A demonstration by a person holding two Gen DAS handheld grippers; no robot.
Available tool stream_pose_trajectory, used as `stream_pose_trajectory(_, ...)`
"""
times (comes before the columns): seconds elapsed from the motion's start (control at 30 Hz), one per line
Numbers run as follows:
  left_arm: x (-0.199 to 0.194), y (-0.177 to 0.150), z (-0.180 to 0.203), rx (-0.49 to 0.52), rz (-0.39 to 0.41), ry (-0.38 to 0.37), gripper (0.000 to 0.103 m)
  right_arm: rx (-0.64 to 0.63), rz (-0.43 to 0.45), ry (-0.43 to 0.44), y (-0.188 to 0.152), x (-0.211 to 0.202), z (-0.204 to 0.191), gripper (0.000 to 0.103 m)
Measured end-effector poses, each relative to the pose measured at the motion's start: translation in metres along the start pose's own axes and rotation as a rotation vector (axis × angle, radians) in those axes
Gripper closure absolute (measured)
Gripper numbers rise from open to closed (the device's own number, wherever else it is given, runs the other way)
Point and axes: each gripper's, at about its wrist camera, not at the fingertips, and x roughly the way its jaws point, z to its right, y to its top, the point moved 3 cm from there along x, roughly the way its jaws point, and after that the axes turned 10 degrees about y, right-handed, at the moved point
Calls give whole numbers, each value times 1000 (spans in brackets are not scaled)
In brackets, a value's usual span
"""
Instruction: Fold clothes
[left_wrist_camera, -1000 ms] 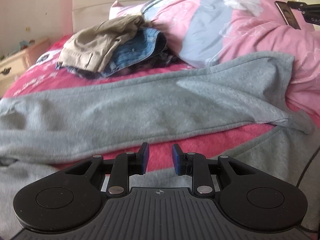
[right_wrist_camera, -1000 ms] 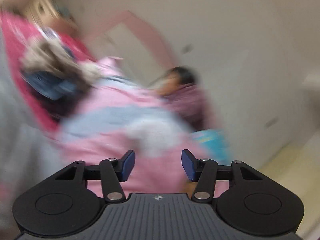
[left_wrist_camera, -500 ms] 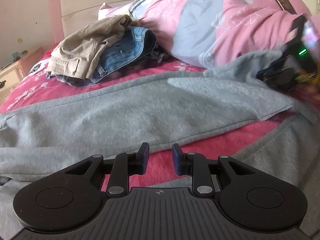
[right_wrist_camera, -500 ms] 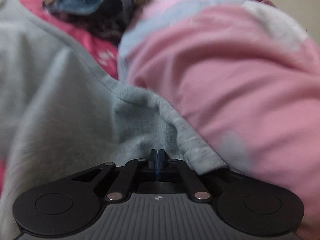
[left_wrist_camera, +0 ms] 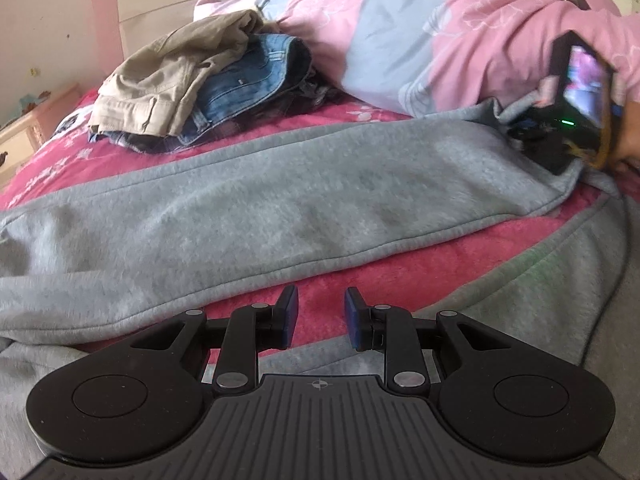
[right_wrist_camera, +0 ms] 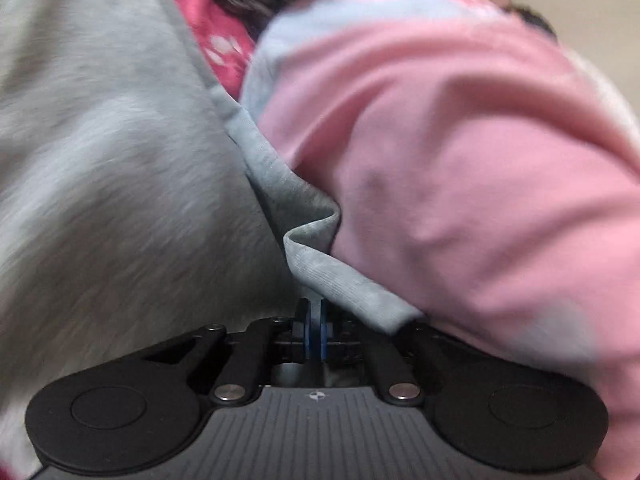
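Now the right gripper [right_wrist_camera: 315, 326] pinches the ribbed edge of the grey sweatpants [left_wrist_camera: 256, 216], although its jaws are opening a little with the cloth between them. These sweatpants lie across the red bedcover [left_wrist_camera: 360, 272], touching the pink quilt [left_wrist_camera: 460, 36] on the far right. Nearer, the left gripper [left_wrist_camera: 318, 314] is released and holds nothing. Far left lies a pile of folded clothes [left_wrist_camera: 200, 84].

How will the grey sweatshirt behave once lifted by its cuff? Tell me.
Probably floppy: the grey sweatshirt lies limp, its cuff creased where the right claw pinches it. Likely weighty, being thick fleece. It may drag on the pink blanket.
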Motion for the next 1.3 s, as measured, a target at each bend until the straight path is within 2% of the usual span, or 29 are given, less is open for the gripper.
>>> stream_pose_trajectory(0.03, 1, 0, -1, -6, -3, 1, 78, -13, 21, 3, -3, -8, -1, 90)
stream_pose_trajectory(0.23, 0, 2, -7, -26, 8, 15, 78, -35, 141, -56, -13, -64, -6, 89)
stream_pose_trajectory(0.33, 0, 4, -13, -39, 13, 35, 78, -34, 233, -88, -7, -96, -6, 76)
stream_pose_trajectory(0.43, 1, 11, -25, -77, 27, 56, 78, -10, 328, -17, 8, -124, -16, 74)
stream_pose_trajectory(0.53, 5, 19, -41, -141, 40, 87, 78, 37, 379, 120, 44, -121, -26, 75)
stream_pose_trajectory(0.63, 14, 21, -63, -244, 22, 121, 78, 119, 382, 284, 64, -111, -38, 75)
stream_pose_trajectory(0.67, 20, 17, -71, -275, -8, 132, 78, 153, 372, 347, 69, -103, -42, 75)
stream_pose_trajectory(0.77, 39, 1, -92, -359, -99, 155, 78, 228, 267, 507, 81, -64, -59, 76)
stream_pose_trajectory(0.9, 26, -9, -104, -429, -36, 117, 78, 270, 275, 519, 86, -57, -57, 75)
stream_pose_trajectory(1.0, -2, -10, -115, -475, 72, 113, 74, 306, 337, 538, 88, -70, -46, 75)
stream_pose_trajectory(1.03, -6, -12, -121, -490, 89, 126, 70, 314, 356, 550, 87, -76, -44, 75)
stream_pose_trajectory(1.13, -14, -19, -141, -531, 118, 176, 68, 312, 374, 583, 86, -81, -49, 75)
stream_pose_trajectory(1.23, 8, -38, -168, -622, -4, 228, 69, 301, 315, 619, 90, -57, -66, 74)
stream_pose_trajectory(1.3, 12, -48, -182, -708, -8, 191, 72, 318, 280, 637, 89, -43, -72, 71)
